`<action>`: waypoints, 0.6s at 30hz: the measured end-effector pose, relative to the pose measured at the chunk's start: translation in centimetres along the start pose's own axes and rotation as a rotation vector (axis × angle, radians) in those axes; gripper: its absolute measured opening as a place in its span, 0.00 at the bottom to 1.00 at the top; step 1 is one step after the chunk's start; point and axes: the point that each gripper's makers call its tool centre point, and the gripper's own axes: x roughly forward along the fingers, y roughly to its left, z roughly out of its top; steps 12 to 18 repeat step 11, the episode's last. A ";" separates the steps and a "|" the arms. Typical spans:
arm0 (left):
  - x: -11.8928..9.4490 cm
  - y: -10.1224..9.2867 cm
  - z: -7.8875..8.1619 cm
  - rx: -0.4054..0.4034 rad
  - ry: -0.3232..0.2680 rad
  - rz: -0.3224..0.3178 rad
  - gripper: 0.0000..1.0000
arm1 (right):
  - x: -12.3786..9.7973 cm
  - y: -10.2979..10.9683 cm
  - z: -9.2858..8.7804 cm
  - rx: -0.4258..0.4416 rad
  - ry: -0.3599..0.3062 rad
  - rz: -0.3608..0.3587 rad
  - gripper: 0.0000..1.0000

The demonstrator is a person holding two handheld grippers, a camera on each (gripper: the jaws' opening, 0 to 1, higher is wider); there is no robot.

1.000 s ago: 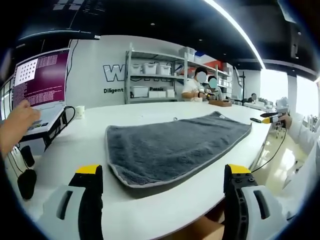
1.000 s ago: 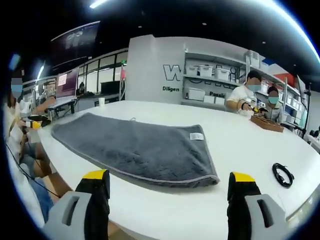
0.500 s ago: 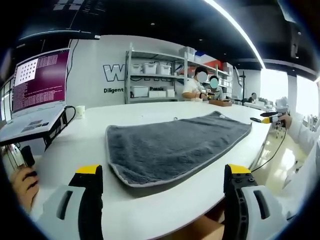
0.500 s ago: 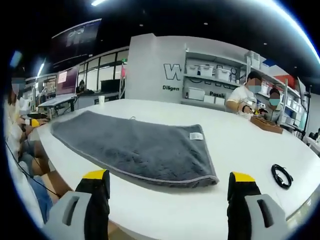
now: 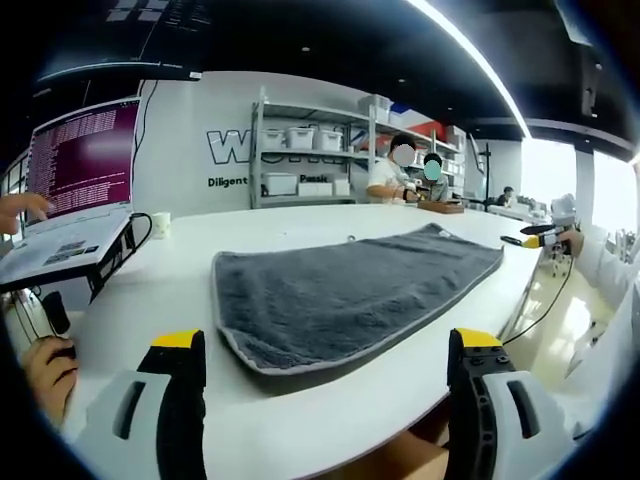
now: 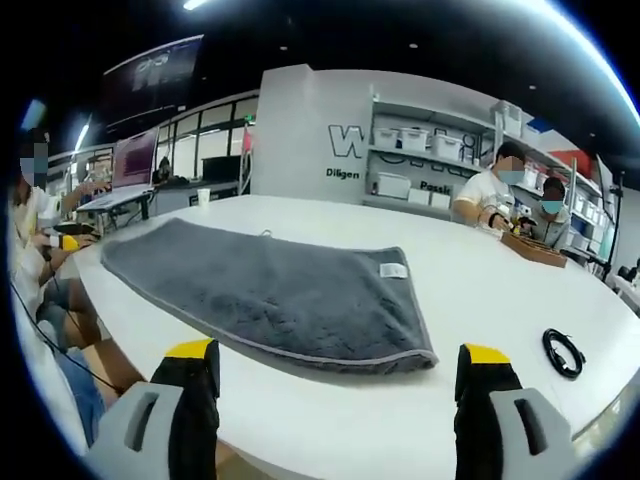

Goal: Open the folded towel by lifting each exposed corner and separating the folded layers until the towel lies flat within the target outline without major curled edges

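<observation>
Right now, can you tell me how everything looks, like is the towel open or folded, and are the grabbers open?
Towel: still folded, lying flat on the white table, not held.
Left gripper: open, holding nothing, short of the towel.
Right gripper: open, holding nothing, short of the towel.
Laptop: lid up, screen lit.
Black cable: coiled, lying on the table.
Paper cup: standing upright.

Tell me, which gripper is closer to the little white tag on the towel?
Right, I think. The right gripper faces the towel end where the tag lies, just past that edge. The left gripper faces the other end.
</observation>
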 end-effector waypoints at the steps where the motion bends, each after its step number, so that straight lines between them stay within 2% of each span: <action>1: 0.0 0.0 0.0 0.000 0.000 0.001 0.99 | 0.0 0.0 0.0 -0.001 -0.002 -0.001 0.99; 18: -0.1 0.0 0.1 0.001 -0.002 0.001 0.99 | 0.1 0.2 0.2 -0.003 -0.005 0.004 0.99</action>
